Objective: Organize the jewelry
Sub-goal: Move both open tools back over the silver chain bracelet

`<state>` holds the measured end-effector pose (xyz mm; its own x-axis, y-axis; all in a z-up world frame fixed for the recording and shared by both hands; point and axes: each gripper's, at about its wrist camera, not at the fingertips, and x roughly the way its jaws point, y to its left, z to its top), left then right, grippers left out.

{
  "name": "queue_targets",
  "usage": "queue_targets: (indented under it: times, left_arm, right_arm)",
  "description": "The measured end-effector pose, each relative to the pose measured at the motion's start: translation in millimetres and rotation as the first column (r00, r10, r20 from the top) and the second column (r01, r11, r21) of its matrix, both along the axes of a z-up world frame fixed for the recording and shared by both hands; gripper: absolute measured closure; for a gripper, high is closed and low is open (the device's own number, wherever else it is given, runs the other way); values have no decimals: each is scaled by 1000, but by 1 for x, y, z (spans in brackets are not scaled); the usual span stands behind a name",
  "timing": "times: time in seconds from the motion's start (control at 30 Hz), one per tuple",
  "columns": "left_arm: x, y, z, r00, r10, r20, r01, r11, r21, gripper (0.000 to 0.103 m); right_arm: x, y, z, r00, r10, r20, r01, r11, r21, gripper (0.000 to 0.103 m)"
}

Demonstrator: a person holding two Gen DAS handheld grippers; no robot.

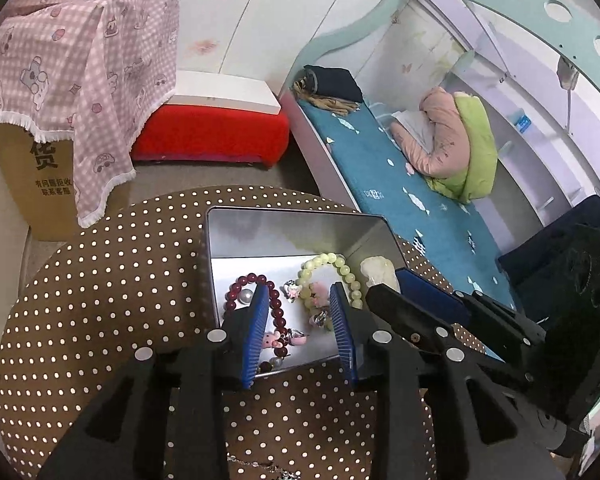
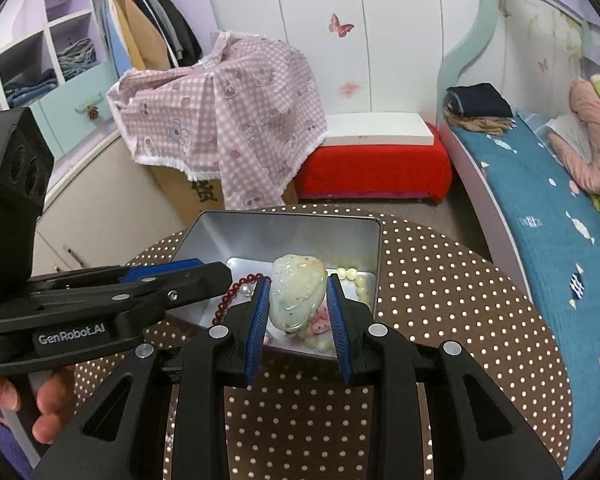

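Jade pendant (image 2: pixel 298 294) sits clamped in the right jaws over the tin (image 1: pixel 292 236); left jaws empty, apart

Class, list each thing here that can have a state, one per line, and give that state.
Metal tin: open, no lid on it.
Dark red bead bracelet: lying in the tin.
Pale green bead bracelet: lying in the tin.
Jade pendant: gripped, over the tin.
Left gripper: jaws open, empty.
Right gripper: jaws shut on the pendant.

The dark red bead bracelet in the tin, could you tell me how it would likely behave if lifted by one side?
The dark red bead bracelet is strung round beads, so it would probably droop limply. The glossy beads may slip between pads. Charms hang from its near end, so it may snag neighbours in the metal tin.
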<state>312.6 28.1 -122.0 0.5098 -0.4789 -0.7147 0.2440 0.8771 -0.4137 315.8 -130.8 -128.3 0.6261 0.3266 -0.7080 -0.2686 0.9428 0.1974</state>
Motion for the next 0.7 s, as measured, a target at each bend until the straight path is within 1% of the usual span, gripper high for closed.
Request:
queue_targets:
  times: [0.1,0.23,0.3,0.33,0.37,0.4,0.43,0.5,0.53,0.6,0.7]
  left_arm:
    - [-2,0,3,1000,-2,1,2,1000,-3,73]
    - [-12,1,11,1000,-4,17,4,1000,-5,73]
    - [-21,5,18,999,4,39,-4,1000,-11,63]
    - [-26,8,21,998,9,58,-9,1000,-7,53]
    - [-33,12,26,996,21,84,-21,1000,3,50]
    - [-43,18,31,993,34,116,-37,999,22,48]
    - [-51,23,34,990,38,133,-43,998,38,48]
    - [-65,33,37,986,55,156,-66,996,62,46]
    - [-73,40,37,983,69,169,-83,994,77,42]
    - [-85,52,35,980,96,177,-112,990,84,41]
    - [-101,69,24,977,129,167,-147,984,102,41]
  right_arm:
    - [-3,-2,2,1000,-15,13,15,1000,-2,72]
    - [-9,-3,10,1000,-8,25,8,1000,-5,72]
    - [-17,-4,15,999,-5,34,5,1000,-2,72]
    - [-21,-4,17,999,-4,37,4,1000,1,69]
    - [-26,-4,20,999,-2,45,2,1000,3,66]
    - [-31,-4,22,999,-2,52,1,1000,2,61]
    - [-37,-3,24,998,1,63,-1,1000,-2,59]
    - [-49,-2,28,997,6,71,-6,1000,-1,58]
    - [-53,-2,28,997,9,71,-9,1000,2,58]
    - [-62,-1,28,997,8,71,-8,1000,0,57]
    - [-72,-1,25,998,6,68,-5,1000,-15,56]
